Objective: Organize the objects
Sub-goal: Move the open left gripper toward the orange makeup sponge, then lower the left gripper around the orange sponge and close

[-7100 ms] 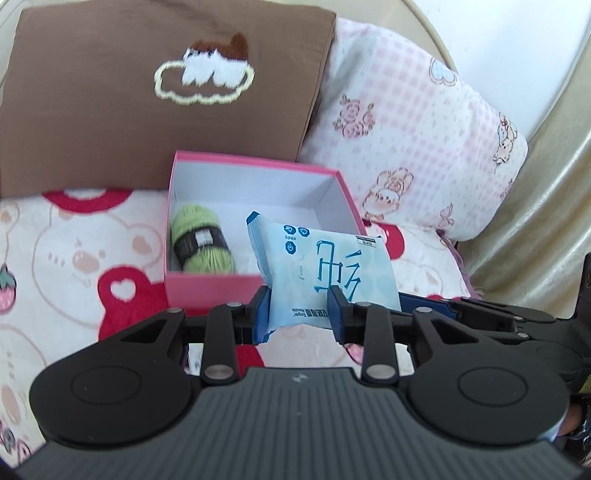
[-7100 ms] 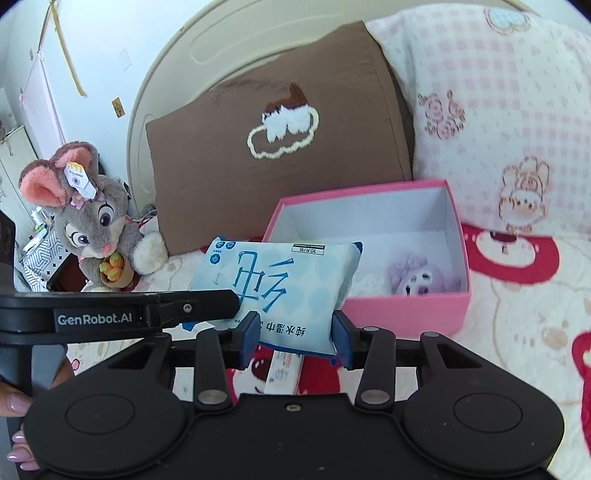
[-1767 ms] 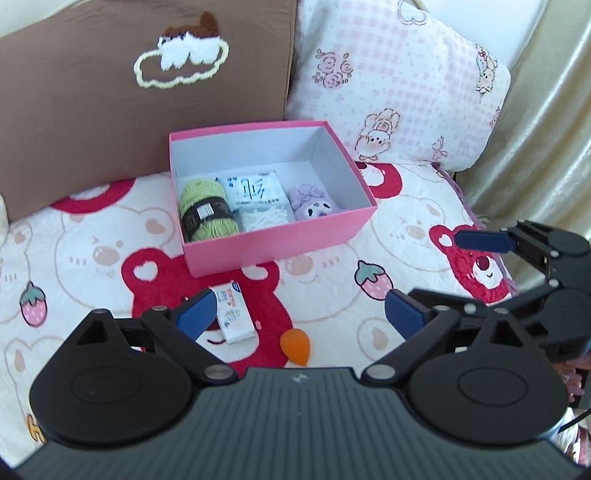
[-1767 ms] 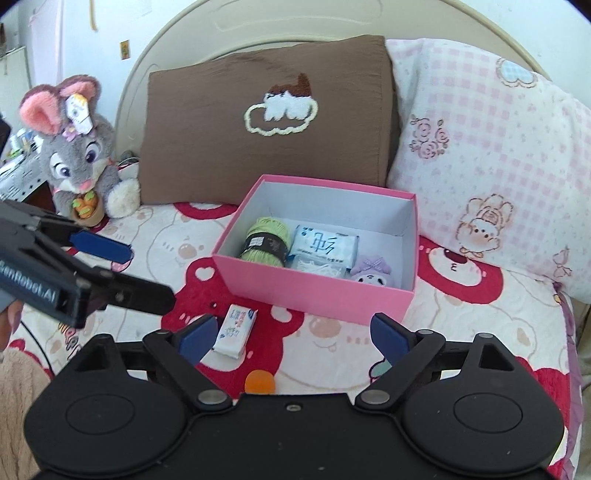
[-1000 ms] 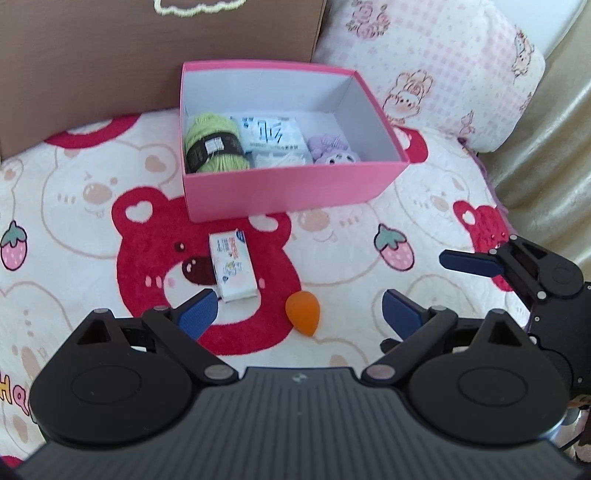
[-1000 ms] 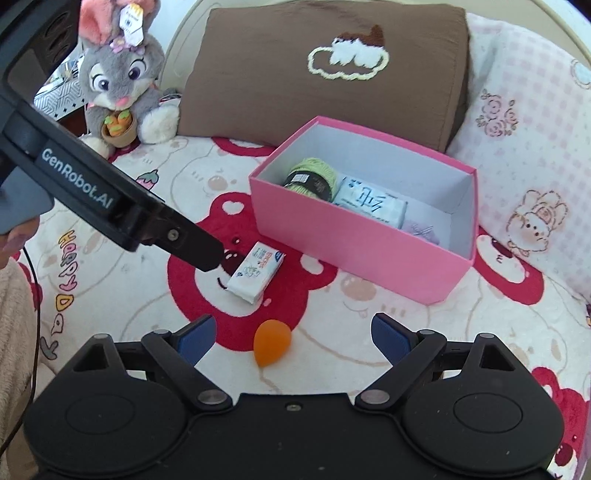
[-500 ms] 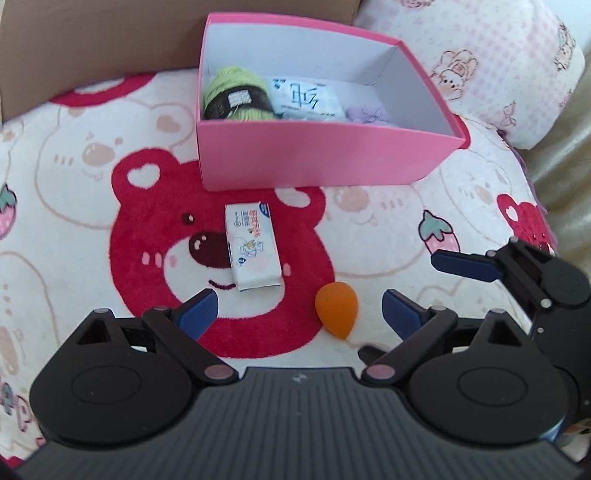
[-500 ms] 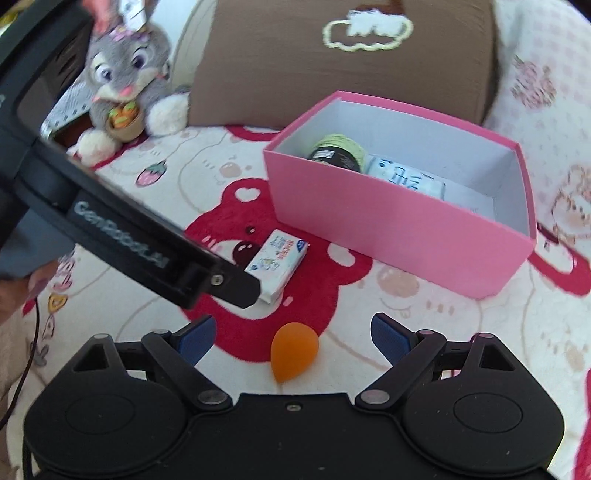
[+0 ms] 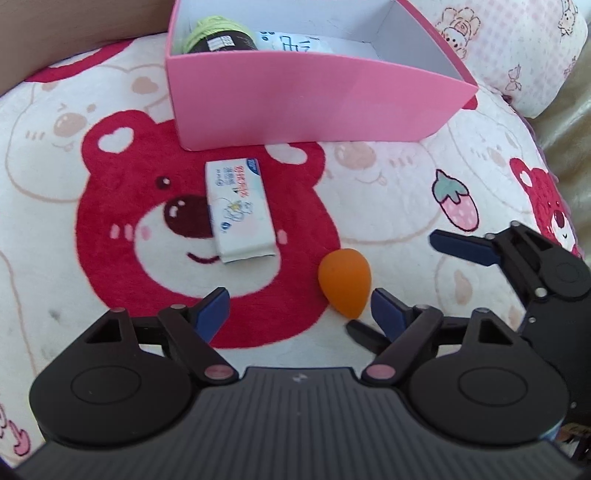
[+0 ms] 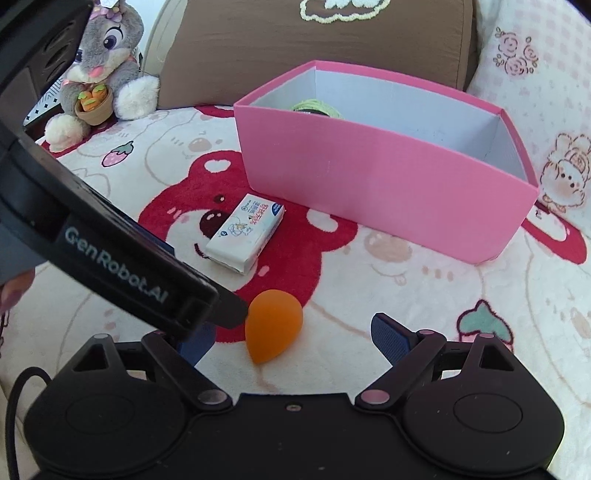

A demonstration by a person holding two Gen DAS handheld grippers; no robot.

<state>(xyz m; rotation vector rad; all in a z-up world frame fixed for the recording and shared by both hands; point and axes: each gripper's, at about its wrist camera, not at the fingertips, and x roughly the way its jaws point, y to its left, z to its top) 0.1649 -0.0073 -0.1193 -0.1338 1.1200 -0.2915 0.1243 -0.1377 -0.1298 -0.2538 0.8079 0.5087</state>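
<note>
An orange teardrop sponge (image 9: 345, 283) lies on the bear-print blanket, also in the right wrist view (image 10: 273, 325). A white tissue pack (image 9: 239, 215) lies just beyond it, in front of the pink box (image 9: 303, 99). The box holds green yarn (image 9: 218, 35) and a blue wipes pack (image 9: 291, 40). My left gripper (image 9: 299, 314) is open, low over the blanket, the sponge near its right finger. My right gripper (image 10: 291, 338) is open with the sponge between its fingers, near the left one. The right gripper also shows in the left wrist view (image 9: 406, 288).
A brown pillow (image 10: 314, 40) and a pink checked pillow (image 10: 535, 74) stand behind the box (image 10: 384, 184). A grey plush rabbit (image 10: 99, 70) sits at the back left. The left gripper's black body (image 10: 110, 236) crosses the left of the right wrist view.
Both grippers have dropped lower and closer to the blanket, toward the orange sponge and the tissue pack. Both stay open and empty.
</note>
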